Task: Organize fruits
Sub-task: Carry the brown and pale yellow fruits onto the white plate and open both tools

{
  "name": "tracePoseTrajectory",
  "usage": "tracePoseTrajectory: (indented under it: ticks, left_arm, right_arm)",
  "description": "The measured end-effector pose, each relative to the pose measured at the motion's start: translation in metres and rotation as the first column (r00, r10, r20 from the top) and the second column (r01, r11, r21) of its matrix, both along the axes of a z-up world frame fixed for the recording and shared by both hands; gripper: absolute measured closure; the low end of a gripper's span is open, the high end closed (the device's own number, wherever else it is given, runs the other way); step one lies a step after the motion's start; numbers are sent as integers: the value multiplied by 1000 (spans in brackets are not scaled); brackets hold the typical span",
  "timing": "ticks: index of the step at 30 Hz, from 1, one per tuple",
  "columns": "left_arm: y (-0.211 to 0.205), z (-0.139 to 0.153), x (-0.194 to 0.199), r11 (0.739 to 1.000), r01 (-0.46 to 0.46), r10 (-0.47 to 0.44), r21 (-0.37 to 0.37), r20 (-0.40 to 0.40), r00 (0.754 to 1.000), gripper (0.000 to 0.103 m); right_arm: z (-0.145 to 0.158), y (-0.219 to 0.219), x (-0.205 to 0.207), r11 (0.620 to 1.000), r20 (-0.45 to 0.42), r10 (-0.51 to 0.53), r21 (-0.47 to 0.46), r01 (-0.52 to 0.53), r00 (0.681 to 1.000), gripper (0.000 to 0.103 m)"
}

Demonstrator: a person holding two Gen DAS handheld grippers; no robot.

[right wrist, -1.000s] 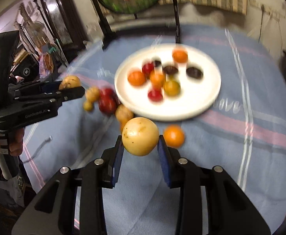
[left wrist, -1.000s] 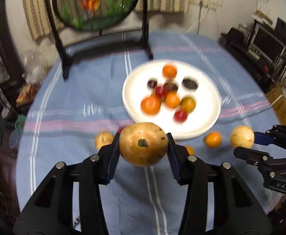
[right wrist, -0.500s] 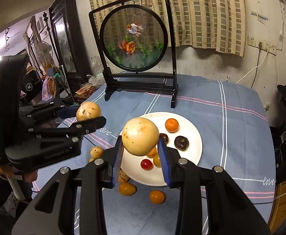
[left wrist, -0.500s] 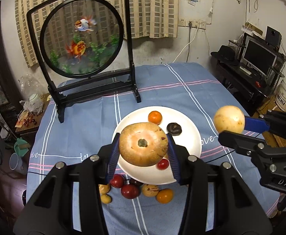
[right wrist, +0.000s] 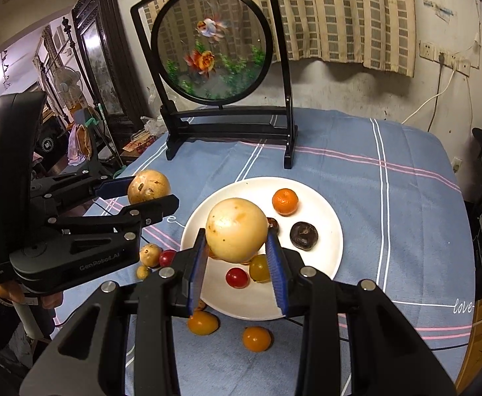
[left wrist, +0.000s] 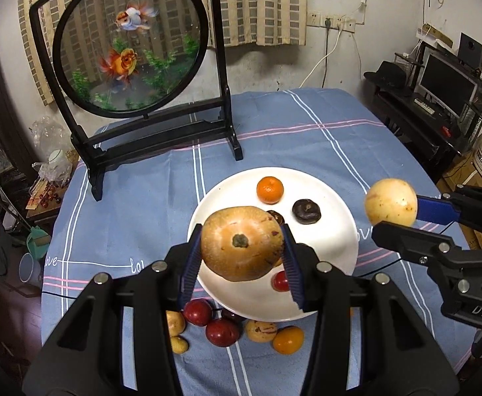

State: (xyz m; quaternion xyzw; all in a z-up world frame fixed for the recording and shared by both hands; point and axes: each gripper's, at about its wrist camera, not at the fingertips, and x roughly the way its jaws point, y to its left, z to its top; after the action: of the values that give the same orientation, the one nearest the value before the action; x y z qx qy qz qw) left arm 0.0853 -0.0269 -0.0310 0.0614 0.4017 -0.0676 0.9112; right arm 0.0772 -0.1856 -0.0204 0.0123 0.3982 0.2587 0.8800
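My left gripper (left wrist: pixel 241 265) is shut on a brownish-yellow round fruit (left wrist: pixel 241 247), held in the air over the near rim of the white plate (left wrist: pixel 333 217). My right gripper (right wrist: pixel 237 262) is shut on a paler yellow round fruit (right wrist: pixel 236 229), also above the plate (right wrist: pixel 323 254). Each gripper shows in the other's view: the right gripper (left wrist: pixel 393 216) at the right, the left gripper (right wrist: pixel 152 194) at the left. On the plate lie an orange mandarin (left wrist: pixel 270 190), a dark wrinkled fruit (left wrist: pixel 306 211), a red one (right wrist: pixel 237 277) and a yellow one (right wrist: pixel 260 268).
Loose fruits lie on the blue checked tablecloth (left wrist: pixel 142 204) before the plate: red ones (left wrist: pixel 223 331), small yellow ones (left wrist: pixel 175 323), orange ones (right wrist: pixel 257 338). A round goldfish screen on a black stand (left wrist: pixel 161 122) rises at the table's far side. A desk with a monitor (left wrist: pixel 445 82) is at the right.
Both grippers have risen and drawn back with their fruits, so the plate and loose fruits sit farther below and the goldfish screen has come fully into view.
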Motion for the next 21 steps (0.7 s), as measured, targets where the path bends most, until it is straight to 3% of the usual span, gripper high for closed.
tracePoseTrajectory:
  ticks: [21]
  left_arm:
    - [53, -29, 18, 994, -104, 102, -30, -64, 993, 57]
  right_arm:
    - [-37, -27, 23, 999, -86, -51, -21, 50, 995, 68]
